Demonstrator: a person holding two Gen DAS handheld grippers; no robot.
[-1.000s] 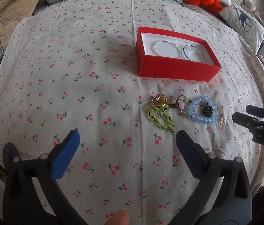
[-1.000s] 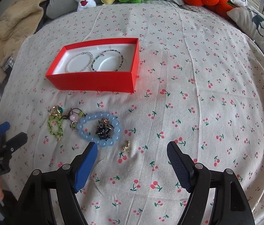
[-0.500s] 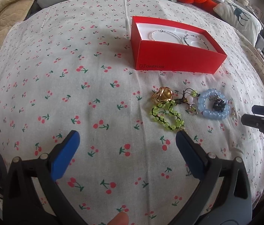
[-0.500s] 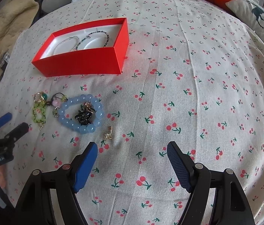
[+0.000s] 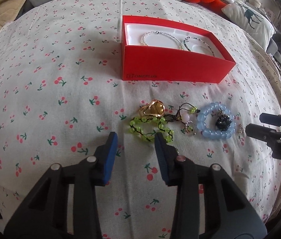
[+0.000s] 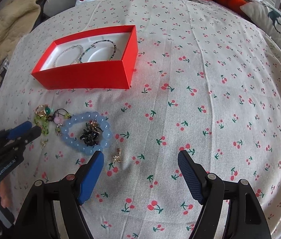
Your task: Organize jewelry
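Left gripper (image 5: 136,139) is closing its jaws, nothing between them yet; green bead bracelet (image 5: 150,128) is lying just beyond the tips. Right gripper (image 6: 140,157) is hanging wide and empty over the cherry-print sheet (image 6: 200,79), small gold charm (image 6: 117,155) near its left finger. Further out, blue bead bracelet (image 6: 86,133) is ringing a black piece. Farthest, red box (image 5: 172,65) is holding two thin bracelets.

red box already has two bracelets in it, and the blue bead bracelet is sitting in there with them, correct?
Not quite. The red box does hold two thin beaded bracelets, but the blue bead bracelet is not inside. It lies on the cherry-print sheet in front of the box, among the other loose pieces. The right wrist view shows it clearly.
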